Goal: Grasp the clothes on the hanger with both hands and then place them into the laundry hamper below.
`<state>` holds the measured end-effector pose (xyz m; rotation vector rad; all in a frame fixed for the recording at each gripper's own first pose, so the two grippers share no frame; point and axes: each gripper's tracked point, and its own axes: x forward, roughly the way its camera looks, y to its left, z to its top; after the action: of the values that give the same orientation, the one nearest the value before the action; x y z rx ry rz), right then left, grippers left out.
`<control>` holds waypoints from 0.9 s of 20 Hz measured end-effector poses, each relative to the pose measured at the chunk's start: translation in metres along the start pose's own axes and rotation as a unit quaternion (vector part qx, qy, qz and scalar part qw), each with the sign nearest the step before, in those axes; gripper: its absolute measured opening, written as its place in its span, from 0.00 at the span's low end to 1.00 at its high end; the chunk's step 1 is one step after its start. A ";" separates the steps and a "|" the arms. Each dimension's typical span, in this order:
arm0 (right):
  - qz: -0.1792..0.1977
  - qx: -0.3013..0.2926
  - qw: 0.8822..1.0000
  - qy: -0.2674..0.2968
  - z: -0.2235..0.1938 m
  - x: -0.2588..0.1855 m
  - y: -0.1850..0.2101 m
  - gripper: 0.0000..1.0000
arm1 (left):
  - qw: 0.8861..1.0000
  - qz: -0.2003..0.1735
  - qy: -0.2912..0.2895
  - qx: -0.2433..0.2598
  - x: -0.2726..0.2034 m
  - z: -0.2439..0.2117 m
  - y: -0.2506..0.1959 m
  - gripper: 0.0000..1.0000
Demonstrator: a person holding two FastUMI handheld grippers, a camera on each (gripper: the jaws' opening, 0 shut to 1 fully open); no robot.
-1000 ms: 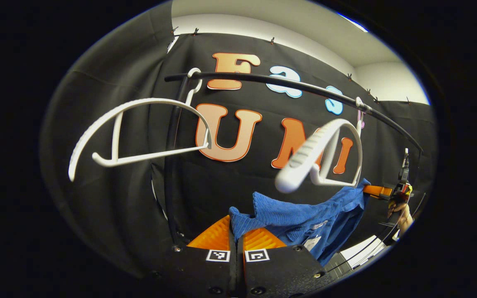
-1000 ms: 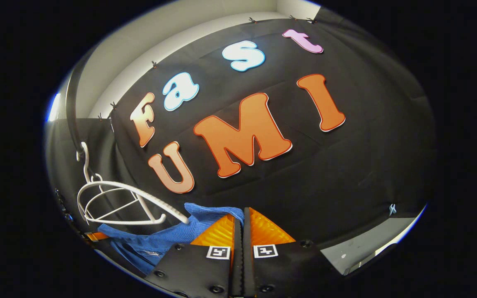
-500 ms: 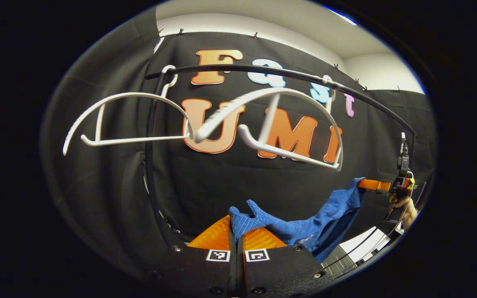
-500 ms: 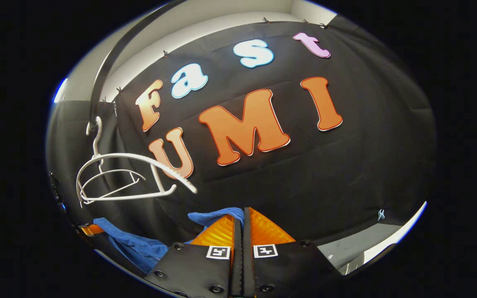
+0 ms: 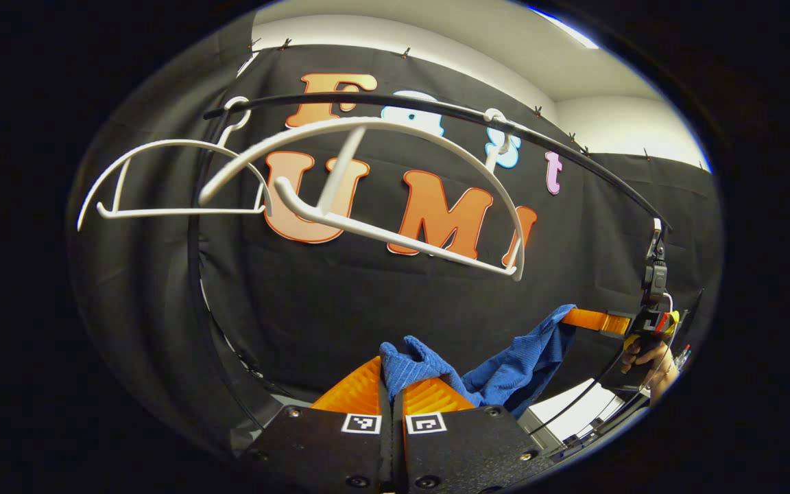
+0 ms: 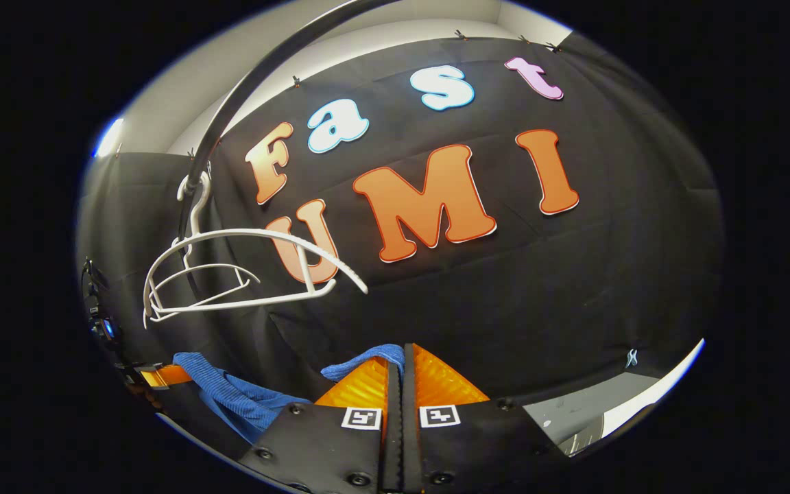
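Note:
A blue ribbed garment (image 5: 505, 370) hangs slack between my two grippers, below the hangers and off them. My left gripper (image 5: 392, 384) is shut on one bunched corner of it. Farther right in the left gripper view, the right gripper (image 5: 590, 320) pinches the other end, with a hand (image 5: 649, 357) holding it. In the right gripper view my right gripper (image 6: 398, 367) is shut on a blue fold (image 6: 367, 357), and the cloth (image 6: 230, 391) sags left toward the left gripper (image 6: 162, 375). Two bare white hangers (image 5: 367, 199) (image 5: 162, 185) hang on the black rail (image 5: 436, 113) above.
The black rail (image 6: 244, 89) curves overhead, with its upright post (image 5: 196, 274) at the left. Both white hangers (image 6: 244, 267) sit above and left of the cloth in the right gripper view. A pale floor strip (image 6: 607, 405) shows low right.
Both grippers have sunk with the garment, so the hangers and rail now sit higher in view. The nearer hanger, freed of the cloth, has swung round to face broadside.

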<state>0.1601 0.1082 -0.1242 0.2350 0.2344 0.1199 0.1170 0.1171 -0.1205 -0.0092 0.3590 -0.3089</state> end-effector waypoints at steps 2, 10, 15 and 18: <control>0.006 -0.002 1.000 0.002 -0.003 -0.005 0.009 0.07 | 1.000 -0.011 0.001 0.000 0.005 -0.001 -0.014 0.00; 0.025 -0.009 1.000 0.012 -0.008 -0.026 0.029 0.07 | 0.997 -0.069 0.010 -0.011 0.039 -0.005 -0.088 0.00; 0.012 -0.009 0.999 0.028 -0.026 -0.028 0.018 0.07 | 0.994 -0.099 0.039 -0.013 0.062 -0.025 -0.120 0.00; -0.005 0.004 0.999 0.039 -0.041 -0.025 0.007 0.07 | 0.992 -0.109 0.062 -0.015 0.073 -0.046 -0.132 0.00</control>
<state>0.1248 0.1206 -0.1558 0.2372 0.3130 0.1190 0.1265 -0.0282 -0.1806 -0.0584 0.4872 -0.5222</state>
